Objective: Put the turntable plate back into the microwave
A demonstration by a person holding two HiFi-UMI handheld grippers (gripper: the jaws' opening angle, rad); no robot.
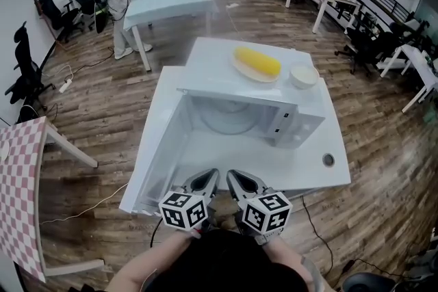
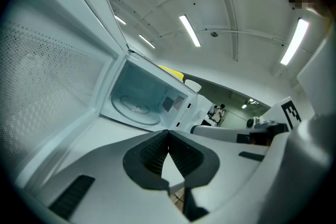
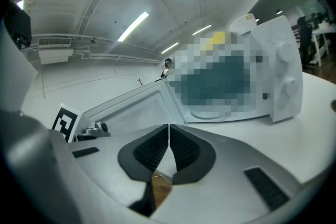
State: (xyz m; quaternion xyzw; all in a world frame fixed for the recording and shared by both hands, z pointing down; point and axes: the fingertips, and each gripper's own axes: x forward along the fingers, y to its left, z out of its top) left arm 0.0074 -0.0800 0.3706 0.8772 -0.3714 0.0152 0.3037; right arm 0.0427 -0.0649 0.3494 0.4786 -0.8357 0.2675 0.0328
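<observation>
Seemingly done: the door (image 1: 159,147) hangs wide at left, leaving the cavity reachable. The left gripper (image 1: 208,178) and right gripper (image 1: 237,178) sit near the table edge, jaws pressed together on nothing. The turntable plate (image 1: 226,118) lies inside the microwave (image 1: 293,128) (corn (image 1: 258,61) and a bowl (image 1: 304,75) ride on top).
</observation>
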